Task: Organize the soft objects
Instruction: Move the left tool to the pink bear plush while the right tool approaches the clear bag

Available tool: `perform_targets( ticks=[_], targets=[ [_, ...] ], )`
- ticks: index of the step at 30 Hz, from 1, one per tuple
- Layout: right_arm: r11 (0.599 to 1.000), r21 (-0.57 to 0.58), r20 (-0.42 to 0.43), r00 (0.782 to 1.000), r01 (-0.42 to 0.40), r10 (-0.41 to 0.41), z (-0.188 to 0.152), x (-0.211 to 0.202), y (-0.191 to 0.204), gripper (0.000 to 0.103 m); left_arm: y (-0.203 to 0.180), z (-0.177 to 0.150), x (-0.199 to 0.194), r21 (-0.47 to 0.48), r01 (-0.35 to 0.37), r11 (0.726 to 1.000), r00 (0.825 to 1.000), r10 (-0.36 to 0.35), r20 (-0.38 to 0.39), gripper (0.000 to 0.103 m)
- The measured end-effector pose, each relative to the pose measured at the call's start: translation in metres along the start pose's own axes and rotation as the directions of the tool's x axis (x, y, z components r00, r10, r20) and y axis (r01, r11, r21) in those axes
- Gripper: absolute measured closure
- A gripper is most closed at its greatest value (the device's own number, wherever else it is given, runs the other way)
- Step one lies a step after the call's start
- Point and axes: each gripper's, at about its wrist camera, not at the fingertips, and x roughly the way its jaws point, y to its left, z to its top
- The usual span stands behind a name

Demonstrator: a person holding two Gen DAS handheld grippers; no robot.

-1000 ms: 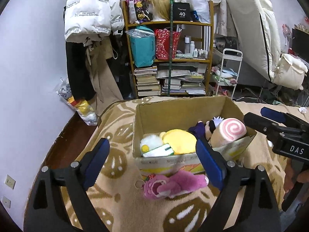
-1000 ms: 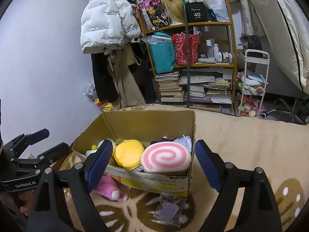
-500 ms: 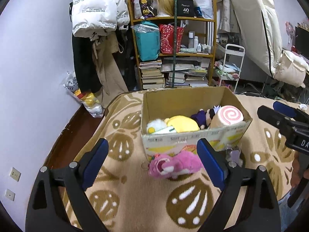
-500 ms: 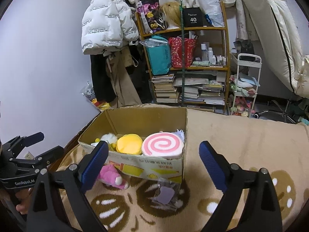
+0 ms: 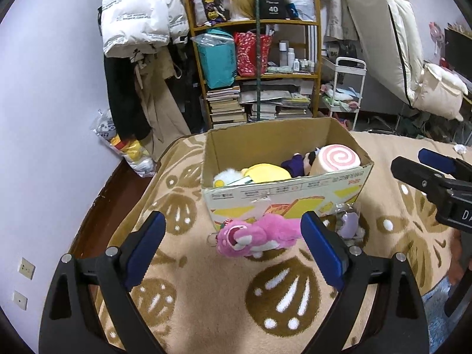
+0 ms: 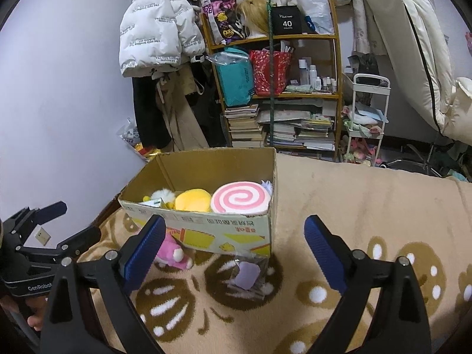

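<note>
Both hand-held grippers — left (image 5: 233, 253) and right (image 6: 234, 250) — gape wide, gripping nothing; pink plush (image 5: 253, 236) lies against the cardboard box (image 5: 283, 194), plastic packet (image 6: 247, 274) beside it.

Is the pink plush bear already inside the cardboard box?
No, the pink plush bear lies on the blanket against the front of the cardboard box.

ahead of the left tool (image 5: 233, 244) a matt corrugated cardboard box (image 5: 283, 197) with a glossy printed front; fuzzy pink plush (image 5: 253, 236) between its ribbed blue pads (image 5: 321, 253); beneath, a rough tan pile blanket (image 5: 224, 298); crinkly clear plastic bag (image 6: 247, 274).
</note>
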Motion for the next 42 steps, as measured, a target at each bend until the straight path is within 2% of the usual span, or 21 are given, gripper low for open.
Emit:
perform_targets(
  ticks=[8, 23, 33, 42],
  targets=[
    [1.000, 0.000, -0.028, 1.000, 0.011, -0.011, -0.005, 0.004, -0.001, 0.004, -0.009, -0.002, 0.014, 0.022, 0.005, 1.000, 1.000, -0.004, -0.024, 0.011],
    [1.000, -0.003, -0.098, 0.995, 0.025, -0.026, -0.011, 0.035, -0.009, 0.004, -0.006, -0.003, 0.045, 0.001, 0.000, 1.000, 1.000, 0.000, -0.030, 0.011],
    [0.999, -0.005, -0.150, 0.987, 0.054, -0.054, -0.015, 0.059, -0.014, 0.004, -0.018, -0.006, 0.060, 0.054, -0.014, 0.998, 0.999, 0.016, -0.033, 0.011],
    [0.998, 0.013, -0.194, 0.979, 0.065, -0.061, -0.021, 0.075, -0.020, 0.004, -0.021, -0.005, 0.074, 0.045, 0.019, 0.999, 0.998, -0.016, -0.064, 0.011]
  ],
)
